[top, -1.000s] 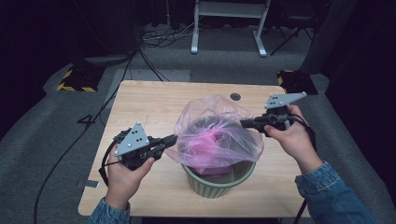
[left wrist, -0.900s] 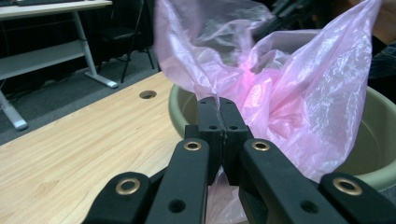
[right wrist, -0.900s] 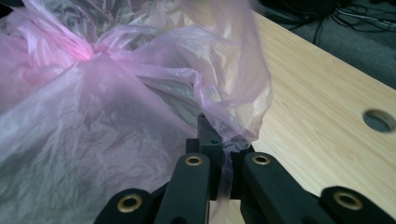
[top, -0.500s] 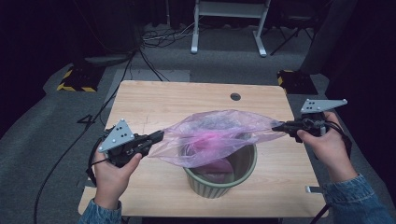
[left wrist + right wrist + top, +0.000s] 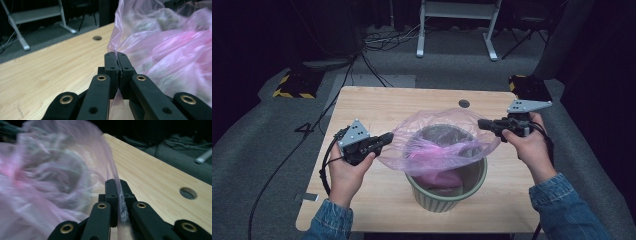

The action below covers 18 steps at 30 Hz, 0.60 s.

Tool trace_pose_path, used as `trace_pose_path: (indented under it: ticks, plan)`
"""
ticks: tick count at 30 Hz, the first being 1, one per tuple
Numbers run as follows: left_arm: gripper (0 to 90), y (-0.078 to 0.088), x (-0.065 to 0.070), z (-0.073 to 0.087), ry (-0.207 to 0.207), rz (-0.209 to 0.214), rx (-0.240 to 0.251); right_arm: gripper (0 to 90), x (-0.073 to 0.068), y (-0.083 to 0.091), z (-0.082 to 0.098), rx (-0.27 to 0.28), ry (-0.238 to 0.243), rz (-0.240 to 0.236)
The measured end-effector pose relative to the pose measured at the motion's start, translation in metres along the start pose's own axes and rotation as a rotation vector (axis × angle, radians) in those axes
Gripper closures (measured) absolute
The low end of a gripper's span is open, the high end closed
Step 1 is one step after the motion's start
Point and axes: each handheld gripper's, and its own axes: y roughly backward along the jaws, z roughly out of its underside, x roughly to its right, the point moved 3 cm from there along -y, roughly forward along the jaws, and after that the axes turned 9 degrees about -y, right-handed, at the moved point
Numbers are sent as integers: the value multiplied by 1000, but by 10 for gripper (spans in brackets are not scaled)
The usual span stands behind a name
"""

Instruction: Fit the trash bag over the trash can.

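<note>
Both tongs [image 5: 384, 138] [image 5: 484, 123], clamping the pink bag [image 5: 437, 145], moved inward, veiling the bin [image 5: 447, 192].

Translucent pink thin plastic bag [image 5: 439, 145]; pale green ribbed round bin [image 5: 447, 192]; light, fine-grained wooden tabletop [image 5: 407, 107]; black two-jaw grippers [image 5: 384, 138] [image 5: 483, 123]; blue denim sleeves [image 5: 564, 205].

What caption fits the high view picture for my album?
Two grippers, left gripper and right gripper, stretch a pink bag over a green bin.
</note>
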Motion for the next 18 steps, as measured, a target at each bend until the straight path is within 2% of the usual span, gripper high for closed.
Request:
trace_pose_path:
  ticks: [3, 4, 8, 9, 10, 12, 14, 15, 16, 17, 18]
  plan:
    - [889, -8, -2, 6, 16, 10, -28, 880, 7, -18, 8, -77, 11, 58]
    - [891, -15, -2, 13, 24, 22, -61, 874, 9, -24, 12, -103, 3, 57]
    - [898, -28, 4, 26, 28, 50, -126, 880, 16, -39, 33, -211, -20, 51]
    - [898, -28, 4, 26, 28, 50, -126, 880, 16, -39, 33, -211, -20, 51]
    - [899, -31, 7, 32, 19, 62, -149, 899, 18, -44, 46, -268, -15, 44]
    - [899, -31, 10, 36, 14, 66, -157, 900, 19, -46, 59, -311, -3, 41]
    - [898, -28, 13, 38, 16, 86, -146, 900, 19, -44, 70, -330, -8, 18]
    - [878, -27, 14, 38, 17, 86, -133, 900, 20, -41, 76, -330, -12, 2]
    - [811, -25, 14, 37, 11, 70, -120, 900, 20, -38, 78, -317, -10, -6]
    - [675, -22, 14, 36, 10, 35, -106, 877, 21, -33, 78, -298, -6, -11]
    - [579, -22, 14, 36, 10, 35, -106, 832, 22, -28, 77, -278, -5, -3]
